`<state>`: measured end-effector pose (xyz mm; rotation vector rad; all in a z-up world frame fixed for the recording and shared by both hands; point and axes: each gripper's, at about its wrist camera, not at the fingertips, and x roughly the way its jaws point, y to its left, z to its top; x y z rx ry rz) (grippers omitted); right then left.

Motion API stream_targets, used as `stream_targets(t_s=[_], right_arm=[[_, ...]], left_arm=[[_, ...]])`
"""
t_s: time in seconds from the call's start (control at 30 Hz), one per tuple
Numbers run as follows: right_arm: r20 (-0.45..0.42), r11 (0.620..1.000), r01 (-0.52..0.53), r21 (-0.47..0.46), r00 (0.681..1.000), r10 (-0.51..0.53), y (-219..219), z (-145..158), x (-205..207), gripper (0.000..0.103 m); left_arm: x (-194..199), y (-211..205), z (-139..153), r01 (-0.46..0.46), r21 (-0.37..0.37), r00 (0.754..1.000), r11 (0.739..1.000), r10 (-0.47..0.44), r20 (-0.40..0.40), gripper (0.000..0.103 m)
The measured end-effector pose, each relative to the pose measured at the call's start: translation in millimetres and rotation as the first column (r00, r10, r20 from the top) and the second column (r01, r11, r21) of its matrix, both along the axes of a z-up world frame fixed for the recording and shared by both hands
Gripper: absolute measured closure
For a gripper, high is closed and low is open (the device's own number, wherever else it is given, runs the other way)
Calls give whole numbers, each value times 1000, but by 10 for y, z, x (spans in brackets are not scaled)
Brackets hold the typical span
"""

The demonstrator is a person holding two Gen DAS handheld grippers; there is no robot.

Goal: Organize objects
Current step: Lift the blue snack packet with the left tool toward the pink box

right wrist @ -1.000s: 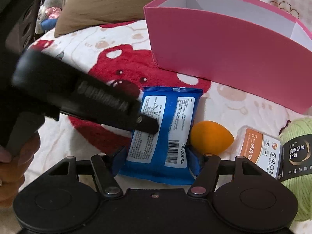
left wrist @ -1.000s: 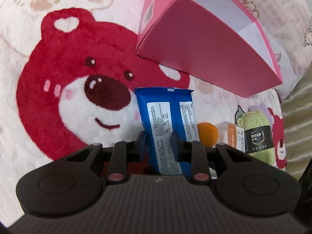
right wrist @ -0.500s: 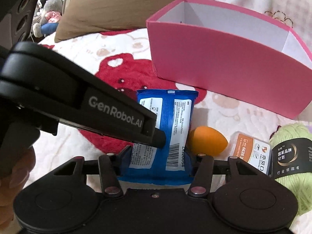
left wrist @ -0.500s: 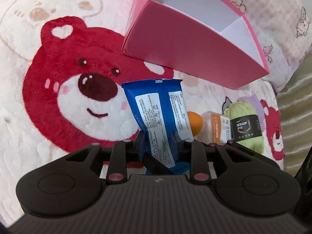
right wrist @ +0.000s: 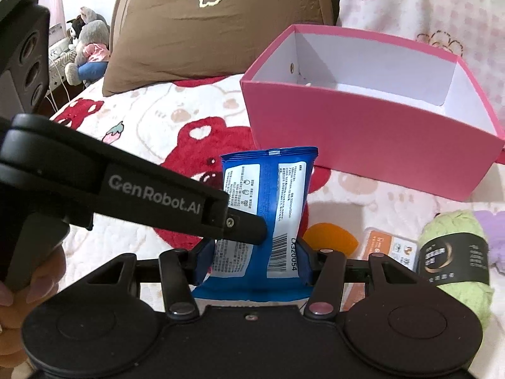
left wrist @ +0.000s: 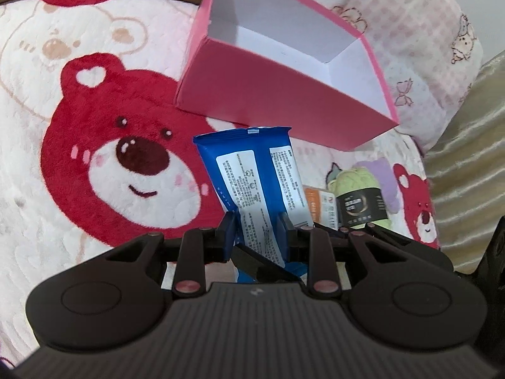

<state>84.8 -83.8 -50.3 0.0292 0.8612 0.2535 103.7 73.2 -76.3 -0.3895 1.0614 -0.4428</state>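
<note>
Both grippers hold one blue pack (left wrist: 252, 186) above the bear blanket (left wrist: 94, 164); the left gripper (left wrist: 257, 230) has its fingers squeezed on the pack's lower part, the pack pinched narrow between its blue pads (left wrist: 228, 230); the right gripper (right wrist: 252, 260) is clamped across the pack's near end, its pads pressing the two side edges so that the pack bows between them. In the right wrist view the left gripper reaches in from the left edge, its black finger lying across the pack's white label, and part of a hand (right wrist: 19, 290) shows at the lower left. The pack stands tilted, its sealed far end pointing toward the pink box (left wrist: 284, 101); the box sits open on the blanket toward the far side, white inside, just beyond the pack's tip and not touching it. At the blanket's right edge, near the grippers, lie an orange sponge (right wrist: 331, 237), a small orange-and-white card box (right wrist: 391, 249) just beside it, and a green yarn ball (right wrist: 454, 252) with a black band beside that; a purple patch shows behind the yarn. A brown pillow (right wrist: 205, 25) lies at the blanket's far edge, left of the box; plush toys (right wrist: 88, 47) sit at the far left.
</note>
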Motion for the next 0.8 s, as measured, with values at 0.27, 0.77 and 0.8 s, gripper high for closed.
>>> stream_targets(t_s=[0.27, 0.77, 0.8], right_arm=[[12, 1000, 21, -9, 1000, -21, -14, 121, -136, 45], [13, 999, 22, 28, 1000, -23, -149, 442, -263, 45], [17, 999, 26, 32, 1000, -26, -162, 465, -269, 45]], left_arm=[[-110, -36, 159, 44, 9, 998, 999, -45, 32, 76], [-254, -175, 495, 104, 28, 988, 994, -106, 114, 76], [-246, -189, 525, 110, 31, 986, 993, -113, 121, 76]])
